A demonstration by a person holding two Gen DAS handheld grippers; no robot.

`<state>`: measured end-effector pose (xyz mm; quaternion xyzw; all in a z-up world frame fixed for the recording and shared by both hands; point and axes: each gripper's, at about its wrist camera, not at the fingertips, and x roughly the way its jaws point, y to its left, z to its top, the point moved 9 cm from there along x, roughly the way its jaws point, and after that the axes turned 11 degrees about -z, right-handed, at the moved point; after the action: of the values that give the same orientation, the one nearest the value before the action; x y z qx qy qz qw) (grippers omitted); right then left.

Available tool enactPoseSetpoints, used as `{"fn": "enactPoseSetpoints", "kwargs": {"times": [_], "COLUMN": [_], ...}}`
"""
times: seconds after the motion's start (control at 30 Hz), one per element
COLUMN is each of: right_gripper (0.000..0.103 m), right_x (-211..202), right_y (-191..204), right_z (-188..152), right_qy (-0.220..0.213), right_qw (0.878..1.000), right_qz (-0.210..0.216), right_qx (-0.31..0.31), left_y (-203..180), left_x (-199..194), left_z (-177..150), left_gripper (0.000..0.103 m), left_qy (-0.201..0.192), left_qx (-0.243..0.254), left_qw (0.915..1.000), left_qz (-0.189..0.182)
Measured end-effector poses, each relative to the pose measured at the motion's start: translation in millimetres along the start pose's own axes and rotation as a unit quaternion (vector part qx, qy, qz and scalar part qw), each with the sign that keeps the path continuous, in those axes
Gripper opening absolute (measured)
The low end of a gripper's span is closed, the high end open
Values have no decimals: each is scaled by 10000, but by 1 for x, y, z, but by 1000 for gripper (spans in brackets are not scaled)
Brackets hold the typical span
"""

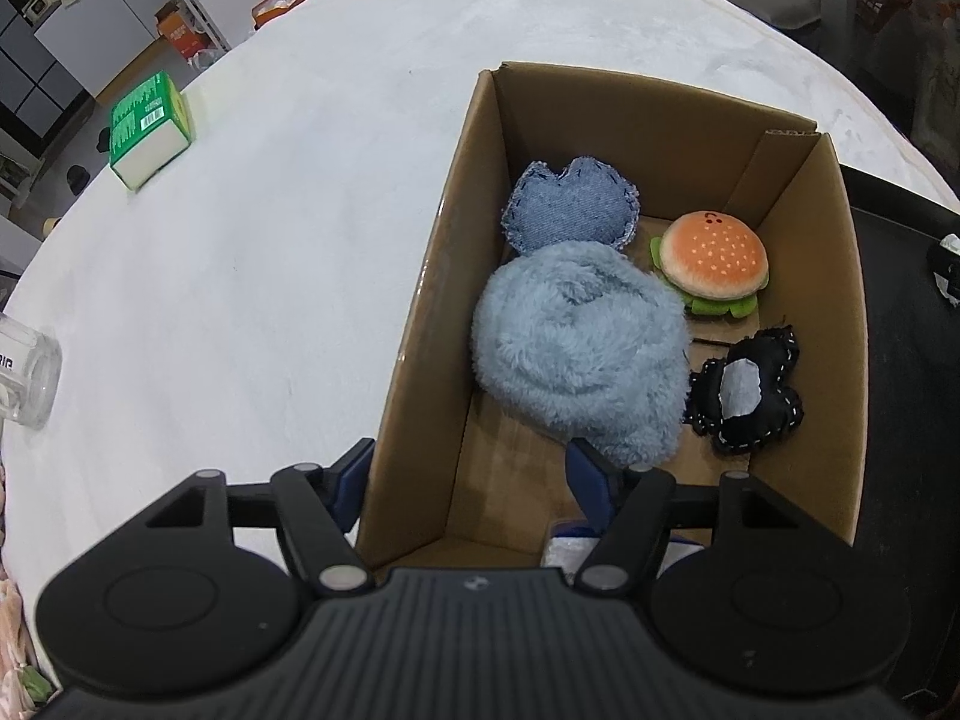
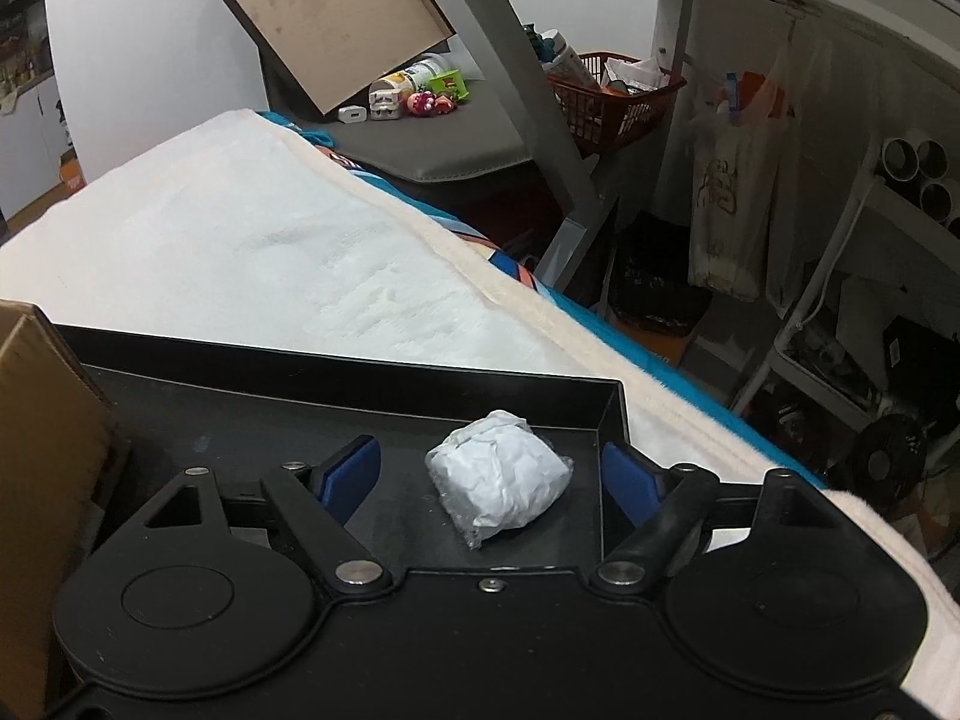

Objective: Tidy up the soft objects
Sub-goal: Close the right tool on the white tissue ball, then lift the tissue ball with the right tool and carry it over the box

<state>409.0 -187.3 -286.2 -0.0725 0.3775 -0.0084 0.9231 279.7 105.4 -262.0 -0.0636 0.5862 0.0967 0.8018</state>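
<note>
A cardboard box (image 1: 456, 192) stands on the white table and holds a fluffy light-blue plush (image 1: 576, 342), a denim cushion (image 1: 570, 204), a burger plush (image 1: 714, 255) and a black stitched cushion (image 1: 747, 390). My left gripper (image 1: 474, 468) is open; its jaws straddle the box's left wall, one blue pad outside and one inside, just below the blue plush. My right gripper (image 2: 495, 474) is open over a black tray (image 2: 336, 372), its jaws either side of a white crumpled soft bundle (image 2: 501, 483).
A green-and-white carton (image 1: 150, 129) and a clear jar (image 1: 27, 378) lie on the table's left side. The box's corner (image 2: 42, 420) stands left of the tray. The table's fluffy edge (image 2: 540, 312) drops off to shelves and clutter on the right.
</note>
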Motion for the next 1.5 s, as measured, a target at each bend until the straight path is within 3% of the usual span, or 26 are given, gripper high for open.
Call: {"fn": "enactPoseSetpoints", "kwargs": {"times": [0.07, 0.13, 0.97, 1.5], "right_gripper": [70, 50, 50, 50], "right_x": [4, 6, -66, -124], "right_y": [1, 5, 9, 42], "right_z": [-2, -9, -1, 16], "right_qy": [80, 231, 297, 239], "right_qw": [10000, 9995, 9984, 9938], "right_qz": [19, 153, 411, 862], "right_qx": [-6, -119, -250, -666], "left_y": [0, 1, 20, 37], "left_x": [1, 0, -21, -27], "left_z": [-1, 0, -10, -17], "left_gripper": [67, 67, 67, 63], "left_qy": [21, 7, -371, -719], "left_qx": [-25, -30, -353, -576], "left_qw": [10000, 10000, 9978, 9925], "left_qz": [-11, -40, -414, -809]}}
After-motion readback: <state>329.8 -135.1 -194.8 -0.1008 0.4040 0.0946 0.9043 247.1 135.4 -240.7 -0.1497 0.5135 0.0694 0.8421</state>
